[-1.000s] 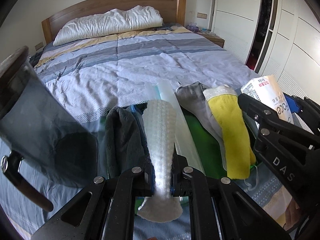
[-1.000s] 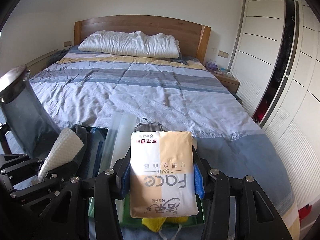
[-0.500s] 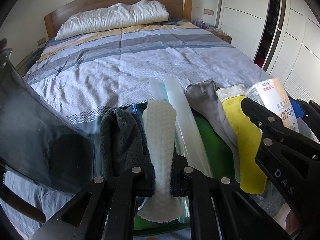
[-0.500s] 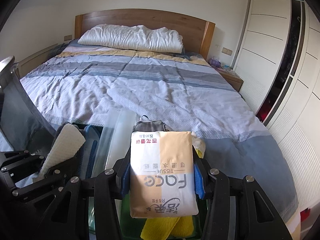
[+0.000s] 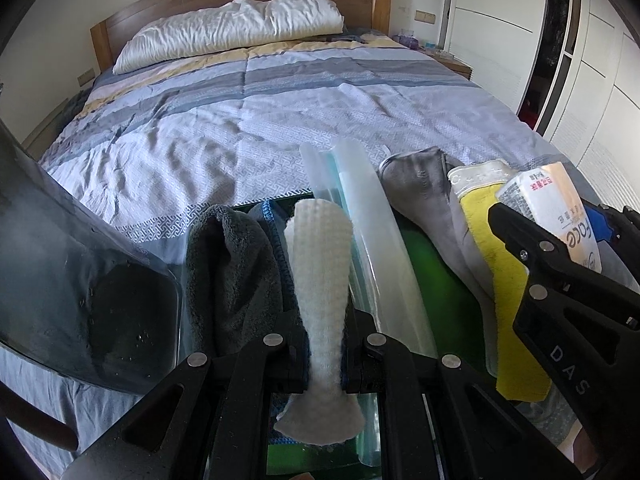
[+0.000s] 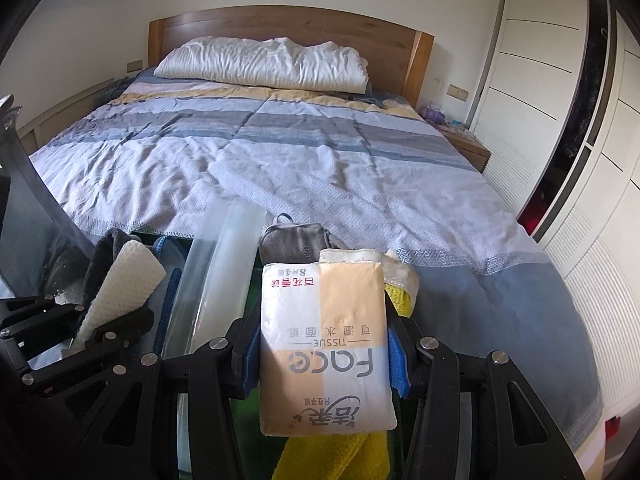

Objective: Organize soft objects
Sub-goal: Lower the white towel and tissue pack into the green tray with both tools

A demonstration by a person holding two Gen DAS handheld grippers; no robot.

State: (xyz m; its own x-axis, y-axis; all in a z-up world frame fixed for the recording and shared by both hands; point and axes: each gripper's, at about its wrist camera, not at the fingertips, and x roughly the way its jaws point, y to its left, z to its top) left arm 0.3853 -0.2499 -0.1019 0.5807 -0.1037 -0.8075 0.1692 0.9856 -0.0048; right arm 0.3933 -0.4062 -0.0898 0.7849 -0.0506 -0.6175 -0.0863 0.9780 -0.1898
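left tongs [image 5: 324, 354]: pressed together on a white waffle cloth [image 5: 320, 276]; the cloth runs up between the pads, one end flopped out below them
right tongs [image 6: 322, 354]: pinching a tissue pack [image 6: 324, 344] flat between the blue pads, print upside down toward the camera
left tongs, seen from the right wrist: low at the left, white cloth sticking up out of them
right tongs, seen from the left wrist: at the right edge, tissue pack poking up past the finger
green bin [image 5: 436, 264]: under both tongs, at the foot edge of the bed; only patches of green show between the contents
dark grey towel [image 5: 232, 268]: just left of the white cloth, bunched up, a blue-trimmed cloth [image 5: 276, 232] between the two
clear plastic roll [image 5: 372, 248]: just right of the white cloth, lying lengthwise across the green bin toward the bed
grey cloth [image 5: 424, 192]: right of the roll, partly under a yellow cloth [image 5: 500, 280]
yellow cloth: white cuffed end toward the bed, lies under the tissue pack
smoked plastic lid [image 5: 76, 288]: left of the bin, tilted; what it belongs to, can't tell
bed [image 6: 320, 160]: striped blue-grey cover, white pillow [image 6: 260, 64] at the wooden headboard [image 6: 288, 28]
wardrobe [image 6: 560, 100]: white doors along the right side of the bed
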